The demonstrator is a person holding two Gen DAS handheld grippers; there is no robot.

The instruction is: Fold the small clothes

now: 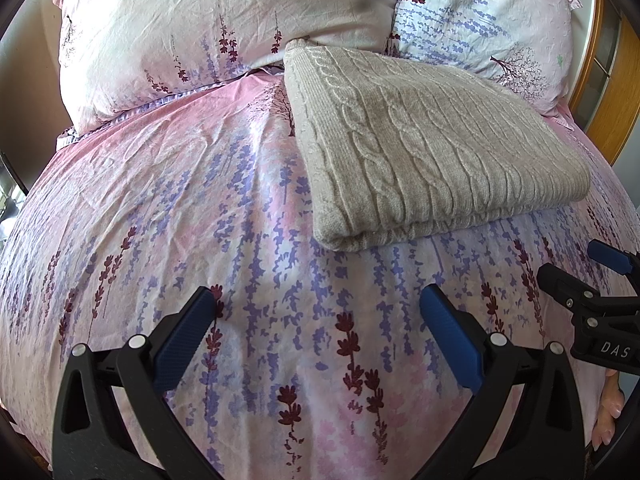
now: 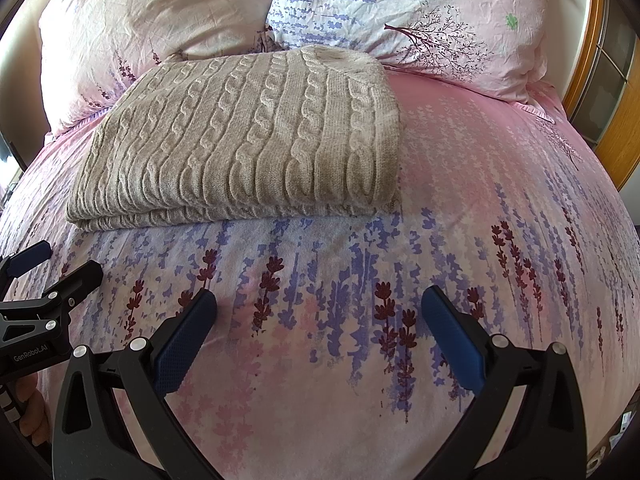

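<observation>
Pink flowery bed cover (image 1: 168,208) fills both views, with two pillows (image 2: 440,20) at the far end. A folded grey knit sweater (image 2: 240,140) lies near them. Left gripper (image 1: 316,320) and right gripper (image 2: 320,320) hover spread wide, holding nothing; maybe slightly above the cover.

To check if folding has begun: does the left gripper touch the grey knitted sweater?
Apart. In the left wrist view the open left gripper stands short of the folded grey knitted sweater, with bare bedsheet plainly between them.

Folded beige cable-knit sweater (image 2: 240,136) on floral bedspread (image 2: 460,216), right tool (image 2: 318,304) spread wide, empty
</observation>
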